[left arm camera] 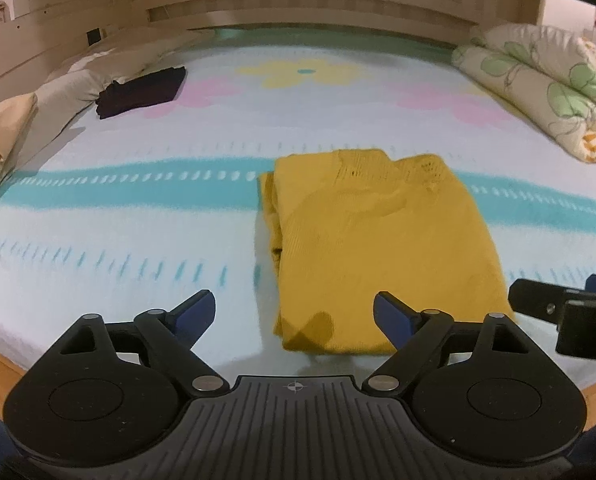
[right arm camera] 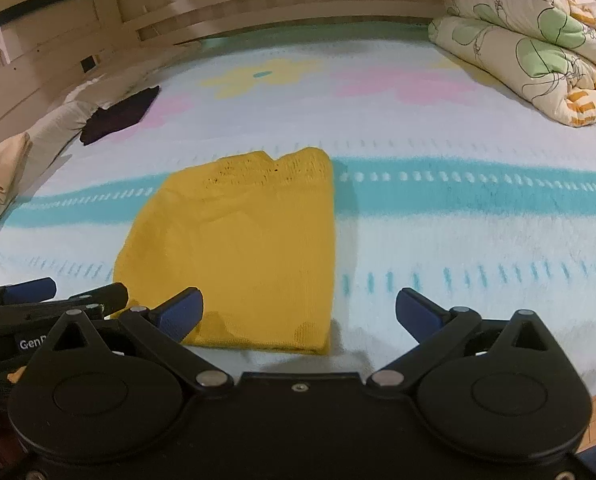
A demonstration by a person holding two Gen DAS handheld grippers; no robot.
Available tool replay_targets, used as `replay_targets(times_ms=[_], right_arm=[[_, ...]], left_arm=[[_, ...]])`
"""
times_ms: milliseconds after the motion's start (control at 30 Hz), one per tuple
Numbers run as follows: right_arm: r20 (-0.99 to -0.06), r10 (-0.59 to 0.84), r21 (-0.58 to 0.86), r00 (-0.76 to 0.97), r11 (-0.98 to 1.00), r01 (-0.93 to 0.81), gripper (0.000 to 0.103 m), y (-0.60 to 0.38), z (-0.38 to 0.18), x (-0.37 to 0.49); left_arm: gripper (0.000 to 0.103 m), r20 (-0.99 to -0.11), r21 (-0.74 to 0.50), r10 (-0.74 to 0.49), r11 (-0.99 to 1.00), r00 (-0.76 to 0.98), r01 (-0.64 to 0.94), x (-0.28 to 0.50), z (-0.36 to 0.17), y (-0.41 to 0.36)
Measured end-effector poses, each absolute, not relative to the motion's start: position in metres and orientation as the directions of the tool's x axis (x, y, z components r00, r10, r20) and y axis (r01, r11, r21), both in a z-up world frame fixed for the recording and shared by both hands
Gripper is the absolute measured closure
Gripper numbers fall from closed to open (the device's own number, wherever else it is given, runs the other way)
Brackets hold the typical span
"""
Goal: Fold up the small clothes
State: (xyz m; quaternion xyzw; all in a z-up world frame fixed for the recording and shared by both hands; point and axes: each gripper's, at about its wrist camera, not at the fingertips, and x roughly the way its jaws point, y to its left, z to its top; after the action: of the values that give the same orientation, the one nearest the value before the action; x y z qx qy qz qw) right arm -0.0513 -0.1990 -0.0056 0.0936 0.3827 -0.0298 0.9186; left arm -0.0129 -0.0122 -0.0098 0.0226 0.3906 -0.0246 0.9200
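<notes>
Rolled floral duvet (left arm camera: 546, 80) far right on patterned bedsheet (left arm camera: 138, 208); beige pillows (left arm camera: 6, 140) along left edge

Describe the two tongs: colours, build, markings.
Both match. Left tongs: matte black body, two round discs, angled black linkage arms with silver pivot pins, blue pads, ribbed centre plate with a small crosshair mark. Right tongs: same black discs, links and blue pads, one screw at centre. White lettering on each side housing, partly cut off. No sleeves visible.
</notes>
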Motion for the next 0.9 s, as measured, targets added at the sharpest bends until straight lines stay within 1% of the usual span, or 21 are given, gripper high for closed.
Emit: replay_targets(times_ms=[533,900], right_arm=[[-0.764,0.008,0.151,0.645,0.974,0.166,0.001,-0.203,-0.018,-0.040],[-0.780,0.002,0.149,0.626,0.972,0.183,0.001,-0.205,-0.022,-0.036]], left_arm=[[0.017,-0.749,0.047,-0.016,0.996,0.663,0.077,-0.010,-0.021,-0.019],[0.017,-0.759,0.063,-0.005,0.995,0.651,0.081,-0.008,-0.024,-0.022]])
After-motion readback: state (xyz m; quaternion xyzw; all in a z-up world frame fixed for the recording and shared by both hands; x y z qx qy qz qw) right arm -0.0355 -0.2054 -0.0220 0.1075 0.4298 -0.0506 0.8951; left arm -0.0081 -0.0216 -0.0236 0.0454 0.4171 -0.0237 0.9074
